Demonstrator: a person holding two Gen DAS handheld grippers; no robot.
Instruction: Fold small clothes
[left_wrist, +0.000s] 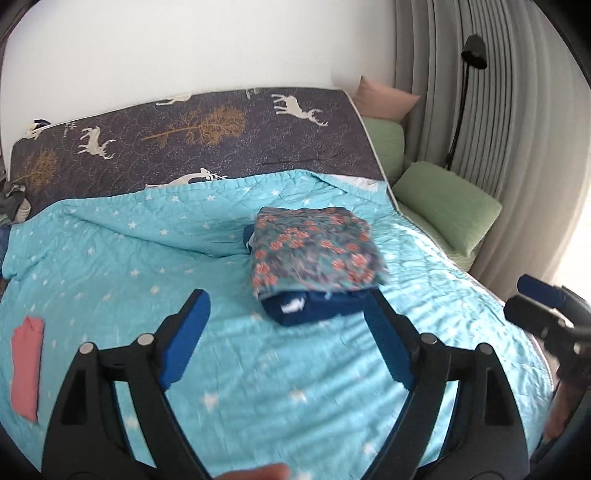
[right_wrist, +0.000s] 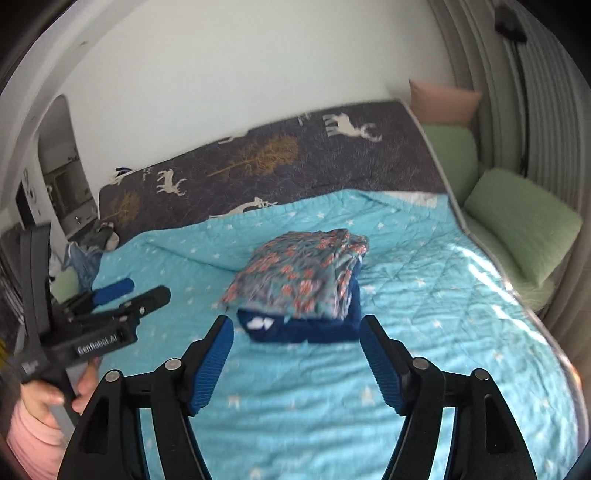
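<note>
Between the blue ribbed pads of the left gripper (left_wrist: 286, 334) lies only bedcover; its jaws stand wide apart and hold nothing. The right gripper (right_wrist: 297, 354) is the same, its black fingers with blue pads (right_wrist: 210, 363) spread and released, with empty space between them. Just beyond both pairs of fingertips sits a small pile of folded clothes: a folded teal garment with a red flower print (left_wrist: 314, 251) lies on top of a folded dark blue garment with a white mark (left_wrist: 314, 308). This pile rests on the light blue quilted bedcover with white stars (left_wrist: 129, 258), near its middle, and neither gripper touches it. At the left edge of the left wrist view, well apart from the pile, a narrow folded pink cloth (left_wrist: 26, 363) lies on the same cover. Behind the cover is a dark grey quilt printed with white deer and golden trees (left_wrist: 207, 140), going up to the white wall. On the right side, beside the bed, are green cushions (left_wrist: 447, 206), a pink cushion (left_wrist: 384, 98) and grey pleated curtains (left_wrist: 491, 122). A hand (right_wrist: 55, 398) with a pink sleeve holds the left gripper's handle.
</note>
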